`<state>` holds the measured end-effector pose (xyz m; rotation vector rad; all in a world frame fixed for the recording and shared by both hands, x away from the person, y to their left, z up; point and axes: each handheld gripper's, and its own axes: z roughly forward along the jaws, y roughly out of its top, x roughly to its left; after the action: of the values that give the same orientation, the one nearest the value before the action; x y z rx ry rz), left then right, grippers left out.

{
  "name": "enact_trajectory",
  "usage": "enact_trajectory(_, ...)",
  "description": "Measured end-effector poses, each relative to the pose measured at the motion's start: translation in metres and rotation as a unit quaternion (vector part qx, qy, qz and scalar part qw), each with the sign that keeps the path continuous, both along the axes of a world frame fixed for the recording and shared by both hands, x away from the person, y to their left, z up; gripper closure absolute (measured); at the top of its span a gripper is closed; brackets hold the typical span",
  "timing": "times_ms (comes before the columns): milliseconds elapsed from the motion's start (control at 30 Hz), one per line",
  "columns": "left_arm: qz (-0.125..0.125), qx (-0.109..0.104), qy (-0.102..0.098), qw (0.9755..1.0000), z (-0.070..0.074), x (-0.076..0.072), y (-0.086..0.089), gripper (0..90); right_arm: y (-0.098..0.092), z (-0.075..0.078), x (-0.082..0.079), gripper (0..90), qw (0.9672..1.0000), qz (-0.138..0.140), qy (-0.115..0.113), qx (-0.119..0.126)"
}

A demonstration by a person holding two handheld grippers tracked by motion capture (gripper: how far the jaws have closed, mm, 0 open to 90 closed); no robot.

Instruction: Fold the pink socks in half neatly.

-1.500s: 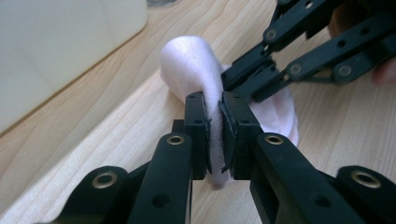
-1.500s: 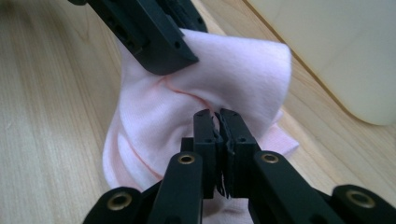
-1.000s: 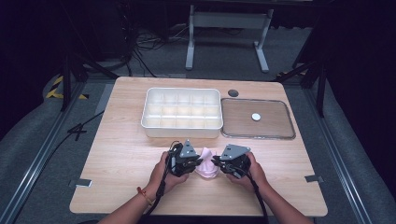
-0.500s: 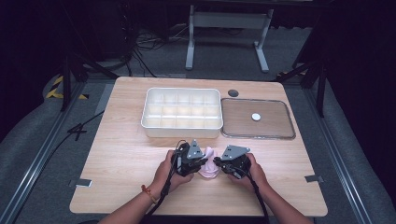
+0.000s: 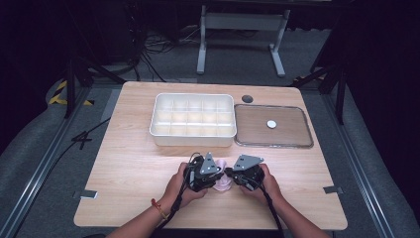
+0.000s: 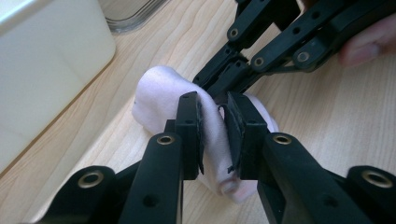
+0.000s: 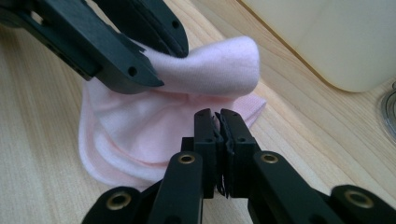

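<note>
Pink cloth lies bunched on the wooden table, on the person's side of the white compartment tray and between the two grippers. From the high view it is little more than a pale patch between the left gripper and the right gripper, each held in a hand coming in from the near table edge.

The left gripper view brings out more: its own jaws stand a little apart with a fold of the cloth pinched between the pads, and the right gripper's black linkage reaches in from beyond the cloth and touches it. The tray's white wall stands near.

The right gripper view shows its own jaws pressed almost together on a thin edge of the cloth, while the left gripper's jaws clamp a raised fold above it.

Beside the tray lies a clear lid with a white knob. Bare tabletop stretches to either side of the hands, away from the tray.
</note>
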<state>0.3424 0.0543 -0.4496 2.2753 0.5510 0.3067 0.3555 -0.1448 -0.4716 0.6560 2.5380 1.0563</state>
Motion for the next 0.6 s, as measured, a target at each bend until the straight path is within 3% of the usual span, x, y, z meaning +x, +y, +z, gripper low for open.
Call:
enact_trajectory(200,0.008,-0.003,-0.001,1.0000,0.001,0.004,0.004,79.9,-0.014,0.011,0.001,81.6,0.9999,-0.002,-0.001,0.015)
enact_trajectory(267,0.013,-0.007,0.005,0.9999,0.000,0.005,0.005,80.4,-0.017,0.009,0.002,81.6,0.9999,-0.001,0.007,0.012)
enact_trajectory(300,0.015,-0.007,-0.001,0.9999,0.001,0.005,0.005,80.6,-0.017,0.007,0.002,81.8,0.9999,0.001,0.010,0.007)
enact_trajectory(367,0.011,-0.006,-0.018,0.9998,0.005,0.003,0.002,81.2,-0.014,0.001,0.001,83.6,0.9999,0.008,0.014,0.001)
enact_trajectory(600,-0.010,-0.003,-0.004,0.9999,0.002,0.000,-0.005,81.4,-0.009,-0.001,-0.003,86.6,1.0000,-0.001,0.008,0.004)
